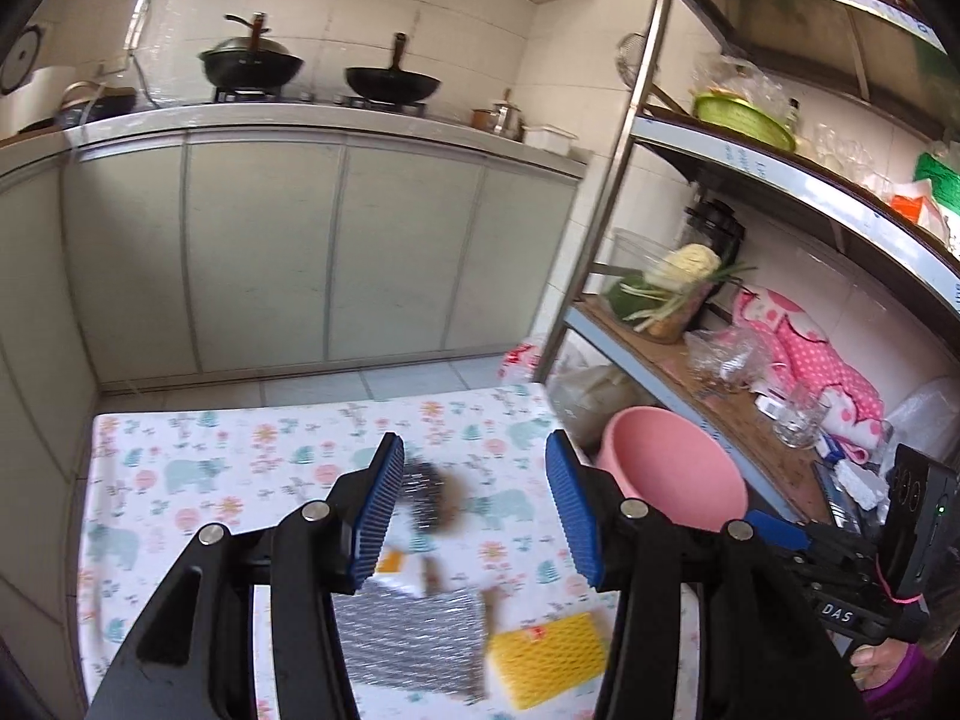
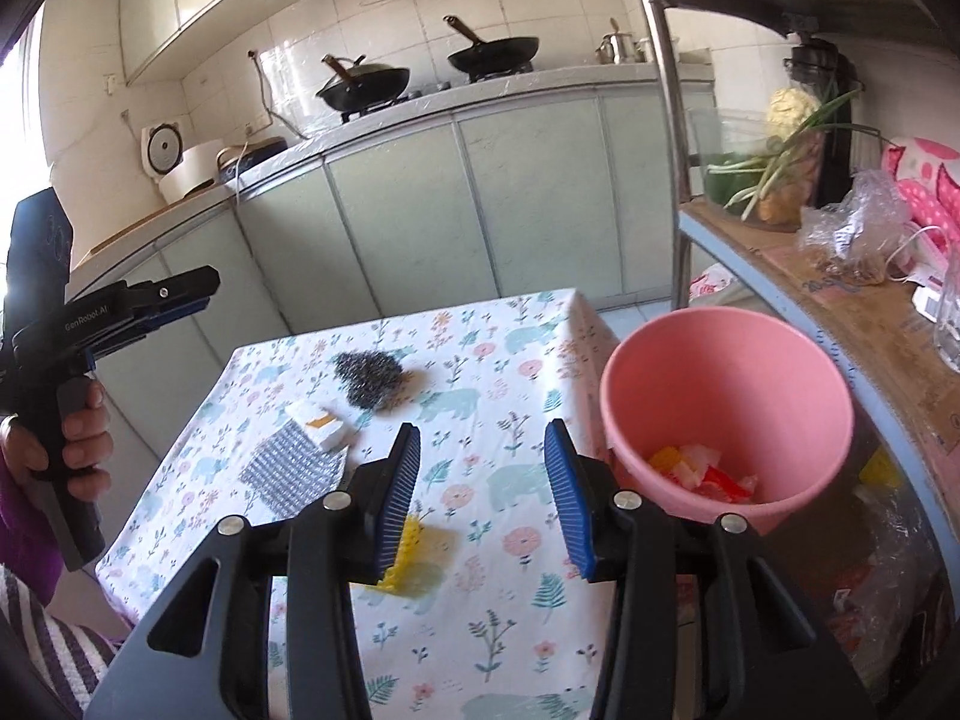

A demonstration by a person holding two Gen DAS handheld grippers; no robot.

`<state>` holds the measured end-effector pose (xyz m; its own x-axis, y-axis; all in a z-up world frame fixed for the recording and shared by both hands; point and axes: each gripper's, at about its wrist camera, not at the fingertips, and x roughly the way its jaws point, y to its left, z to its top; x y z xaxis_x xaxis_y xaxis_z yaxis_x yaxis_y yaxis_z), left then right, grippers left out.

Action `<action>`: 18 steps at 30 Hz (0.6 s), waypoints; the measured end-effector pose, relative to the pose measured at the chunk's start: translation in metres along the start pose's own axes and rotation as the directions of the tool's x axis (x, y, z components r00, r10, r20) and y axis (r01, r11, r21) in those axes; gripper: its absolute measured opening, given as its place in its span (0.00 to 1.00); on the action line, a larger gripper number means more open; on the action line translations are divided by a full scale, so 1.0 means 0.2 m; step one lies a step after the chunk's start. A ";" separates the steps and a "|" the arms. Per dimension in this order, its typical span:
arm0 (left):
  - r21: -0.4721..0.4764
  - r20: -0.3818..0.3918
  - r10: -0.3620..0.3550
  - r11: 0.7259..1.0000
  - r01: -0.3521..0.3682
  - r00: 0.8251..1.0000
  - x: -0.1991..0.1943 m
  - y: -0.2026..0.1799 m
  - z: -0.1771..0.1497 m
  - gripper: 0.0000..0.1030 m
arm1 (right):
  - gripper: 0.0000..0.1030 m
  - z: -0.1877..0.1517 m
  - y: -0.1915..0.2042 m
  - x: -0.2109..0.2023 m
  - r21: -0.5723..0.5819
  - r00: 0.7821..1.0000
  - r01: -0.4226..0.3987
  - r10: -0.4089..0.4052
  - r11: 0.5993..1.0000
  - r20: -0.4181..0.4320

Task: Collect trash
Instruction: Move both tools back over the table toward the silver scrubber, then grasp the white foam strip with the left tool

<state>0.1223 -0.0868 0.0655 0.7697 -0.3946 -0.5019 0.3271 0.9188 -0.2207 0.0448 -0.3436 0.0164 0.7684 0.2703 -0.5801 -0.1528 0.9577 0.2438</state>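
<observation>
We held both tools spread and empty: the left tool (image 1: 474,504) above the steel-wool scourer (image 1: 429,498), the round pink plastic bin (image 2: 726,414) just right of the right tool (image 2: 480,492).

Yellow sponge (image 2: 414,546) half hidden behind right gripper's fingers (image 2: 399,504); left-wrist tabletop items motion-blurred.

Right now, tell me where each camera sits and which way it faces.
Left wrist: on the left gripper, facing down over the table toward the kitchen cabinets; open jaws, right hand at the edge.
Right wrist: on the right gripper, facing the table and pink bin; left hand visible.
Shared: table, bin, steel scrubber, woks.
</observation>
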 end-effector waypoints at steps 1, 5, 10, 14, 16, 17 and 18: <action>-0.008 0.001 0.021 1.000 -0.021 1.000 -0.02 0.04 -0.01 0.47 | 0.43 -0.01 0.02 0.02 -0.007 1.000 -0.010 0.010 1.000 -0.014; -0.058 -0.032 0.074 0.995 -0.076 0.997 -0.06 0.20 -0.09 0.47 | 0.43 -0.02 0.09 0.07 -0.032 0.998 -0.042 0.040 0.999 -0.048; -0.083 -0.101 0.114 0.989 -0.122 0.988 -0.04 0.31 -0.22 0.47 | 0.43 -0.03 0.14 0.11 -0.049 0.996 -0.065 0.061 0.997 -0.072; -0.104 -0.153 0.112 0.986 -0.128 0.982 0.04 0.35 -0.28 0.47 | 0.43 -0.04 0.17 0.14 -0.057 0.994 -0.079 0.074 0.995 -0.085; -0.131 -0.185 0.099 0.983 -0.125 0.978 0.10 0.36 -0.30 0.47 | 0.43 -0.04 0.18 0.16 -0.060 0.993 -0.080 0.074 0.995 -0.095; -0.153 -0.202 0.087 0.981 -0.120 0.975 0.13 0.36 -0.30 0.47 | 0.43 -0.04 0.18 0.17 -0.061 0.992 -0.080 0.074 0.995 -0.099; -0.178 -0.219 0.065 0.978 -0.106 0.974 0.17 0.37 -0.31 0.47 | 0.43 -0.05 0.18 0.18 -0.063 0.992 -0.079 0.072 0.995 -0.103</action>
<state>0.1385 -0.0325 -0.0198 0.6508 -0.3255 -0.6859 0.1409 0.9395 -0.3122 0.0607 -0.2989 -0.0022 0.6870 0.3476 -0.6381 -0.2517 0.9376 0.2399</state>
